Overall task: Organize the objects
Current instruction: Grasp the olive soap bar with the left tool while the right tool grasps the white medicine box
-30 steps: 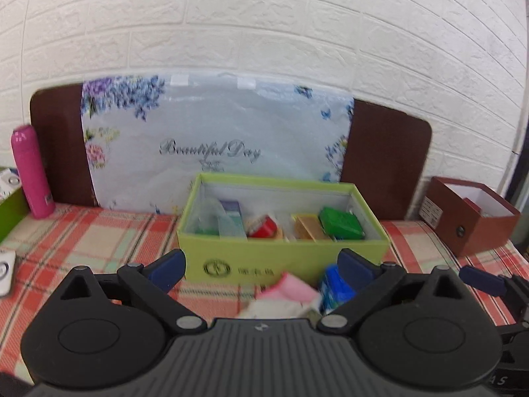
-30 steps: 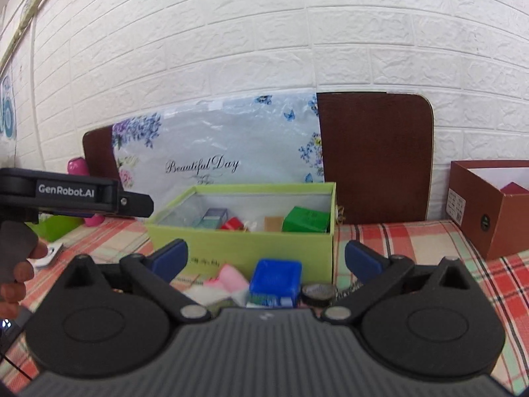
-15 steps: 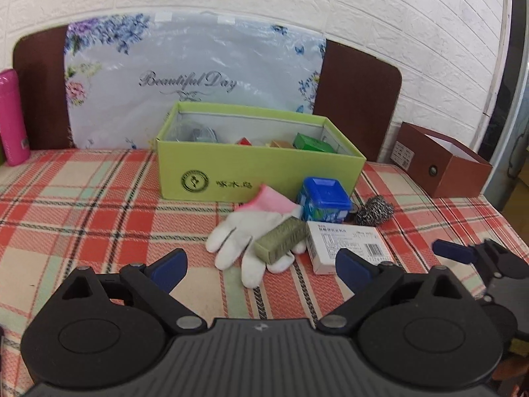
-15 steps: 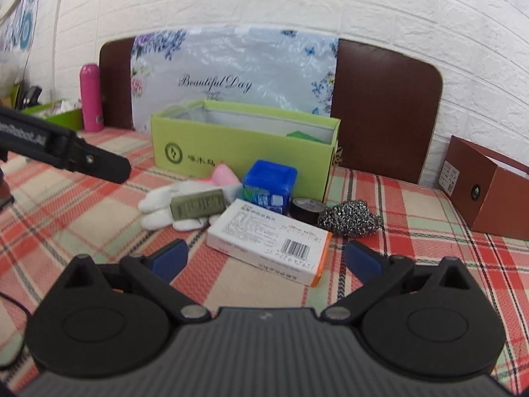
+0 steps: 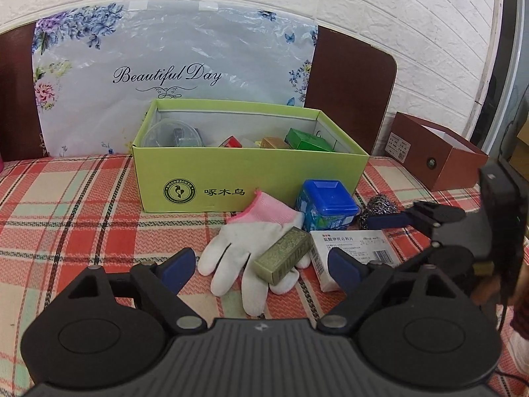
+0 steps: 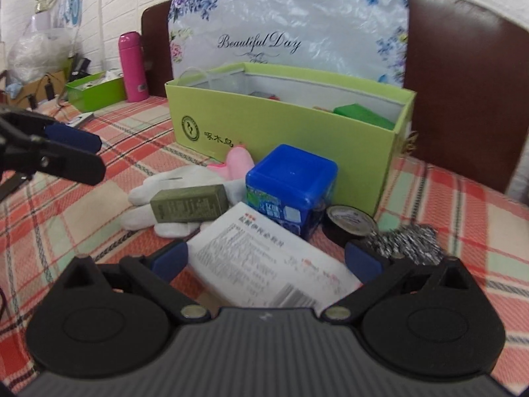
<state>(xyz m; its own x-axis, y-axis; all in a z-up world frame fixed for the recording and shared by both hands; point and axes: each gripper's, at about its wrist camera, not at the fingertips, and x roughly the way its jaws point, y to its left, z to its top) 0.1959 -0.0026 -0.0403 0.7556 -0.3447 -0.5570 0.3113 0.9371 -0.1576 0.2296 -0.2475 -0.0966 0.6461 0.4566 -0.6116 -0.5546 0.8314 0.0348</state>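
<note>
We note both grippers, left (image 5: 261,269) and right (image 6: 266,261), spread wide and holding nothing. White medicine box (image 6: 271,261) lies between the right fingers; olive box (image 5: 282,259) rests on glove (image 5: 246,248) before green box (image 5: 251,172).

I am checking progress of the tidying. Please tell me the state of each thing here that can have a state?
Green box: open, partly filled.
Brown box: open.
Glove: flat on the cloth, olive bar lying on it.
White carton: closed, between the right gripper's fingers.
Blue tub: lid on.
Left gripper: open.
Right gripper: open.
</note>
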